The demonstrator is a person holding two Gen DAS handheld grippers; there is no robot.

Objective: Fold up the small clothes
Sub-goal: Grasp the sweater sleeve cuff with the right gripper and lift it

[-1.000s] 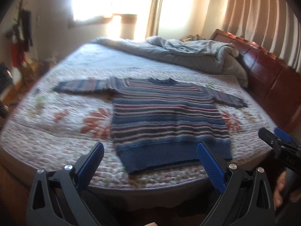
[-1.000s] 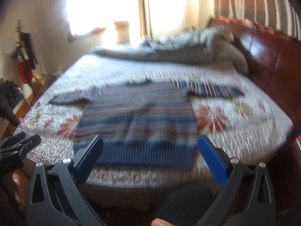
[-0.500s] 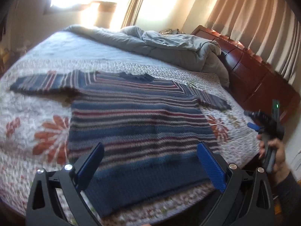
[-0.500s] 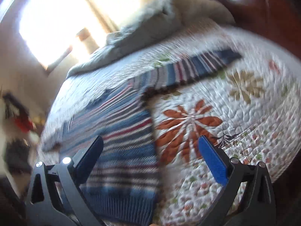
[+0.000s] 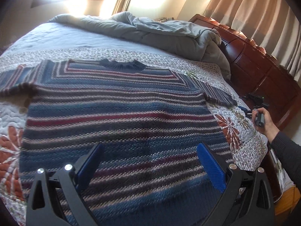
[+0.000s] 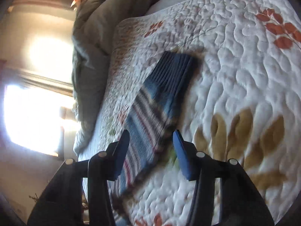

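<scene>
**Sweater flat on bed, both grippers open, right one lined up on a sleeve**

Nearest the left wrist camera, the left gripper hangs over the lower body of the striped sweater, jaws spread wide and holding nothing. The right gripper is tilted over the right sleeve; its jaws are parted, one on each side of the sleeve, and no cloth is pinched between them. Whether the tips touch the fabric cannot be told through the blur.

The sweater lies face up and spread flat on the floral quilt, its hem toward the near edge of the bed, collar toward the far side, and the right sleeve ending close to the bed's right edge. The person's right hand shows at that edge.

Judgement: the knit looks thick, soft and limp, light enough for one gripper, and likely to sag and stretch if lifted by a single point. The ribbed cuff appears the firmest hold for folding the sleeve inward; the hem corners would serve for the body.

Beyond, a rumpled grey duvet lies along the far side, with a wooden headboard at the right.
</scene>
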